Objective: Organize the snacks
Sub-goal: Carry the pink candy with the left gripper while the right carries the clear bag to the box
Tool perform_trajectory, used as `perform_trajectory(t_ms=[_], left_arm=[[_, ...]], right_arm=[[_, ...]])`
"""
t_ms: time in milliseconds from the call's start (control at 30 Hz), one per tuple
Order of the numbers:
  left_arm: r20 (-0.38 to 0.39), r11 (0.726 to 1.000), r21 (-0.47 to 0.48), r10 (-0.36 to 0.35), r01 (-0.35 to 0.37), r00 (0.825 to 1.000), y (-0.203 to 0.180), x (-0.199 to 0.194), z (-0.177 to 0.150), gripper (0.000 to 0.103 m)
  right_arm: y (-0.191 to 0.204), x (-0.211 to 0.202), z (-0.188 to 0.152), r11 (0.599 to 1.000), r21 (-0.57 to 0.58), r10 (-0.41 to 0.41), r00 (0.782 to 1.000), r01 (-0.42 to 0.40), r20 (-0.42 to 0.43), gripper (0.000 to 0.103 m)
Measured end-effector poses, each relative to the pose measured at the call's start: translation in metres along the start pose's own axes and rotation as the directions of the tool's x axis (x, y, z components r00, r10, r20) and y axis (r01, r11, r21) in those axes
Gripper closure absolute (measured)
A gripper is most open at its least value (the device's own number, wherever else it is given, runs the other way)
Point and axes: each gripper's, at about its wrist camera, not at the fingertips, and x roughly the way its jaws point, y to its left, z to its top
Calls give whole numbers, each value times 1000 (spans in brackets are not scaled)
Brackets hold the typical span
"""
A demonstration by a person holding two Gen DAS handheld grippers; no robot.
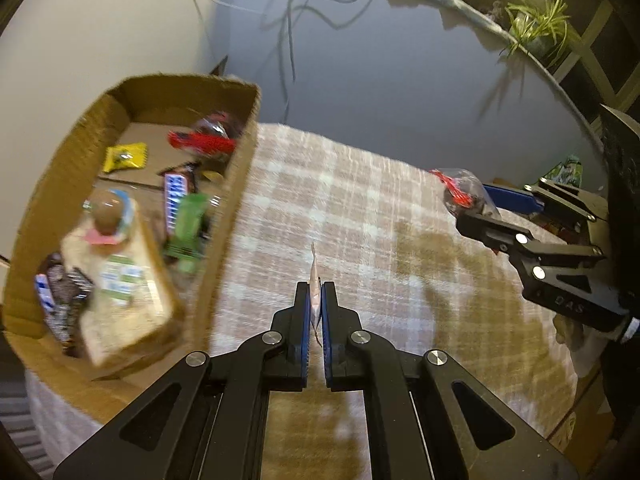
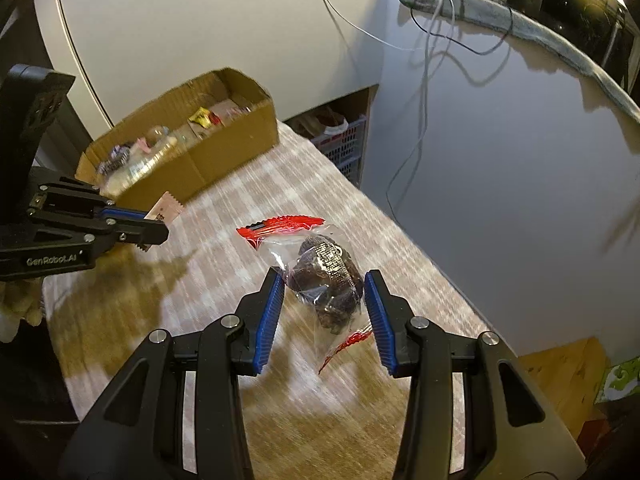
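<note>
My left gripper (image 1: pixel 315 286) is shut on a thin pale sachet (image 1: pixel 314 276), held edge-on above the checked cloth. It hovers just right of the cardboard box (image 1: pixel 224 216), which holds several wrapped snacks. The right wrist view shows the same gripper (image 2: pixel 158 226) at the left with the sachet (image 2: pixel 168 206) sticking out toward the box (image 2: pixel 224 152). My right gripper (image 2: pixel 323 276) is shut on a clear bag of dark snacks (image 2: pixel 316 256) with red seals, its blue pads against both sides. In the left wrist view that gripper (image 1: pixel 478 210) and bag (image 1: pixel 460 186) are at the right.
The checked cloth (image 1: pixel 360 208) covers the table, whose far edge drops off toward a grey wall with hanging cables (image 2: pixel 428 80). A plastic basket (image 2: pixel 344 148) stands beyond the table. A green packet (image 1: pixel 568 170) lies at the far right, a plant (image 1: pixel 536 24) behind it.
</note>
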Motion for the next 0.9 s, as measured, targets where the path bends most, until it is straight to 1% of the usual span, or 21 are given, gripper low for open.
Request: perform_trajectory(t_ms=[100,367,533,700,900], left_arm=[[18,1000,-1,8,-8,1000,1,-12,1,99],[62,998,-57,36,-33,997,44,-31,2,99],[85,994,-102,55,-46,995,71,-43,-1,99],[97,992,-110,74,-63,992,89,-47,-3,99],[106,990,-122,81,-68,991,107,-48,-3,99]], right_arm=[[10,-3,17,1000,-7,8,1000,-8,14,59],[49,-1,67,998,-49,42,999,-41,33,59],[81,14,104,993,-92,76,997,-73,31,59],[106,35,132,989,-115,100,995,-96,24,59],[129,60,151,985,-135,108,994,-108,-6,59]])
